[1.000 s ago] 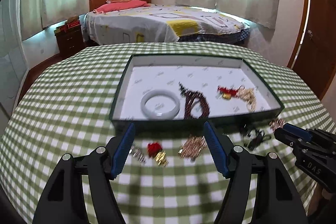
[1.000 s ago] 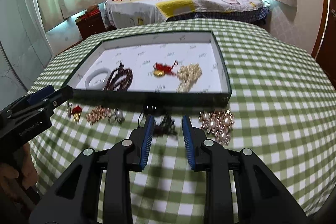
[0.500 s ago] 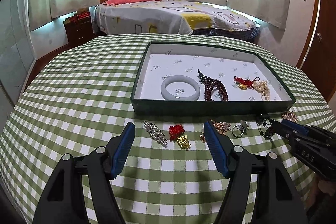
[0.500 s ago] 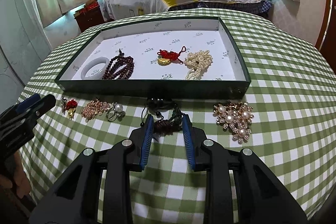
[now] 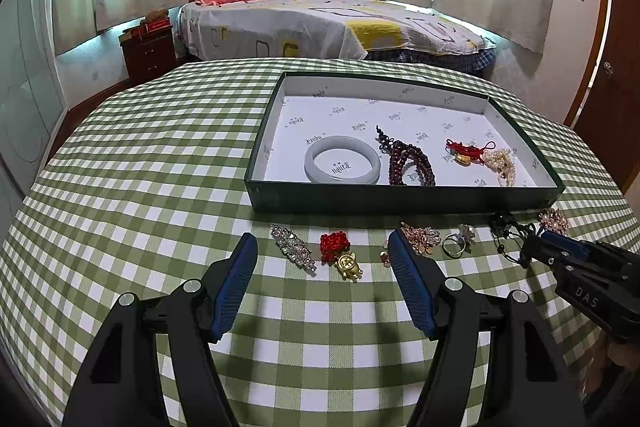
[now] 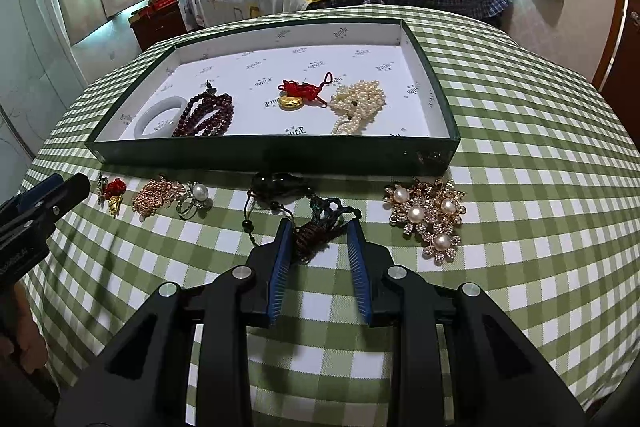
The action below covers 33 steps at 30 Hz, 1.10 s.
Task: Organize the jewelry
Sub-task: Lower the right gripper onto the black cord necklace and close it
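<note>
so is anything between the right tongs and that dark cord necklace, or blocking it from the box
Nothing sits between the right tongs and the dark cord necklace; its coil already lies between the open fingers. Only the box's near wall stands between it and the box interior.

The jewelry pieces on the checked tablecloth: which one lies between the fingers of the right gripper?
The dark corded necklace: its brown cord bundle sits between the right gripper fingers. The pearl-flower brooch and pearl ring lie aside.

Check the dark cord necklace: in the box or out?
Out. The dark cord necklace lies on the tablecloth before the box, between the open right gripper fingers.
</note>
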Tool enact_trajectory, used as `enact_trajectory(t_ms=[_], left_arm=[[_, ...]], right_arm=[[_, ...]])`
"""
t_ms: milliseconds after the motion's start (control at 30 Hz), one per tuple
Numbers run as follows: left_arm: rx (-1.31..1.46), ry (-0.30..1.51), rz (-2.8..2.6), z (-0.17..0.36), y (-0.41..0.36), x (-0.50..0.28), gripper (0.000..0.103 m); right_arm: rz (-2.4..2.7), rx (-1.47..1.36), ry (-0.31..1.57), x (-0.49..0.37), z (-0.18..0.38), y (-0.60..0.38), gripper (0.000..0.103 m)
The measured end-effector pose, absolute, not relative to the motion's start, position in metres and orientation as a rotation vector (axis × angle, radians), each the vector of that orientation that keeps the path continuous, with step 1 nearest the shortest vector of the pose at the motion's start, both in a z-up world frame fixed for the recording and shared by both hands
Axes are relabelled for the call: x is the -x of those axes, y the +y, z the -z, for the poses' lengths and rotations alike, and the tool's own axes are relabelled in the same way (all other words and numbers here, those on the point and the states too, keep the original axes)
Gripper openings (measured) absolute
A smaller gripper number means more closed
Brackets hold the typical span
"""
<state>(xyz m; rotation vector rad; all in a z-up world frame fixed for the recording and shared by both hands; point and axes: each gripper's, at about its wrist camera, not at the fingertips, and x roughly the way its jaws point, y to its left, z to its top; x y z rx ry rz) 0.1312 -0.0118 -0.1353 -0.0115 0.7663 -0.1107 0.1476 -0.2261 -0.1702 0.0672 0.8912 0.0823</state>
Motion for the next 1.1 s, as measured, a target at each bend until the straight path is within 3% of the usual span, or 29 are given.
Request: enact_trajectory(t_ms=[600,667,800,1100], left_arm=[[0.015,0.773,0.109,0.137,-0.012,-0.131,0.066],[0.017,0.777,0.109,0.138,-0.011,-0.132,0.066],[0.021,0.785,0.11,0.14,-0.011,-0.134,0.066],[0.045,0.812,0.098,0.147,-0.003,-0.137,0.066]], right_arm=[[-0.073,-0.034,0.89,-0.148,0.174,-0.221,0.027],[-0.079,-0.027,0.89,-0.148,0.174,-0.22,0.026],[-0.094,-0.007,0.885,-0.148,0.175,-0.216,0.013],[-0.114,-0.032,0.865,-0.146,0.169,-0.219,0.009]])
